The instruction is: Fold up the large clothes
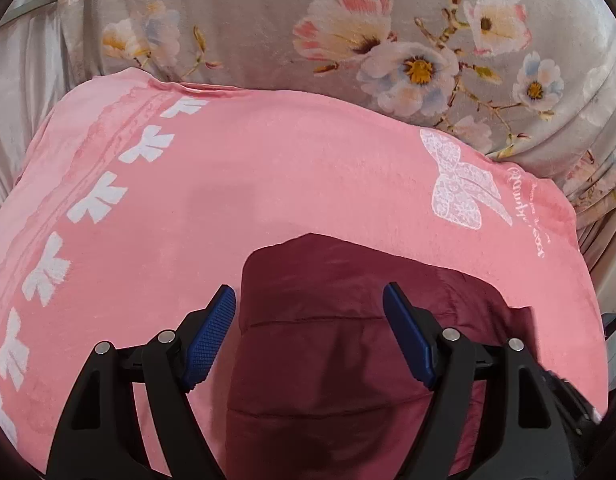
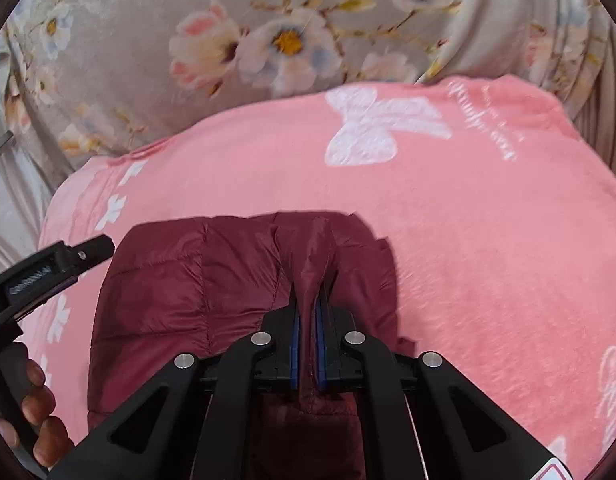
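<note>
A dark maroon quilted jacket (image 1: 347, 340) lies on a pink blanket (image 1: 268, 184) with white bows. My left gripper (image 1: 309, 300) is open and hovers just above the jacket's far edge, one blue pad on each side. In the right wrist view the jacket (image 2: 180, 292) lies bunched, and my right gripper (image 2: 309, 320) is shut on a raised fold of its fabric. The left gripper's body (image 2: 48, 272) and the hand holding it show at that view's left edge.
The pink blanket (image 2: 487, 240) lies over a grey floral bedsheet (image 1: 268, 20), which fills the far side in both views (image 2: 148, 40). The blanket's far edge runs across the upper part of both views.
</note>
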Demonstrator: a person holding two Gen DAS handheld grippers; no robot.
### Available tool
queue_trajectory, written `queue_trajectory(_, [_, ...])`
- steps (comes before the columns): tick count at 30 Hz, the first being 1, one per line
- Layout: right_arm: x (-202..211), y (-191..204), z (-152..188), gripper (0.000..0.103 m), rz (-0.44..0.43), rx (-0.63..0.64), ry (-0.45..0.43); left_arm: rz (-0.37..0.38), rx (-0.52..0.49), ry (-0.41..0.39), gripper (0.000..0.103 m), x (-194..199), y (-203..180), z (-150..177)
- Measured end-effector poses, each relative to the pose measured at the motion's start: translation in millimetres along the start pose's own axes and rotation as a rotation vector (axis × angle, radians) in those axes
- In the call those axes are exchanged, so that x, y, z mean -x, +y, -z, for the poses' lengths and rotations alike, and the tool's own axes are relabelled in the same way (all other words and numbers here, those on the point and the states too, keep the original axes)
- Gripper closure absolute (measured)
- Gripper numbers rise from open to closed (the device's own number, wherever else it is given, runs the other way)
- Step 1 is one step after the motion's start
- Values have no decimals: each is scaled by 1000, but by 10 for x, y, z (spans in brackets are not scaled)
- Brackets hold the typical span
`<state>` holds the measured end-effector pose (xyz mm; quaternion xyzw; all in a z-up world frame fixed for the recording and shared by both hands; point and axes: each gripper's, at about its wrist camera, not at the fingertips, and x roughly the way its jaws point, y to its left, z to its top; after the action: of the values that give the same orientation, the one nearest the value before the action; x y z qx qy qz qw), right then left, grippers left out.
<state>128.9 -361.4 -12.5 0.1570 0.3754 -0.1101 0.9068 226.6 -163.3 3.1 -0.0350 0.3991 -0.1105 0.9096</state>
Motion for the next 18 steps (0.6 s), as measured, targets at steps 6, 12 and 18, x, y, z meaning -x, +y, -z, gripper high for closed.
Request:
queue_trajectory(6, [-134,-199,93,99,47,-19,20,8,-11,56,29,-269,-172,99])
queue_trajectory(12, [-301,-289,208,98,76,-7,24,-21,-34,67,29,-444,-289,217])
queue_trajectory(18, [-431,-345,294,97,76,-12,17,-59,-66,48,25,-566,-378,297])
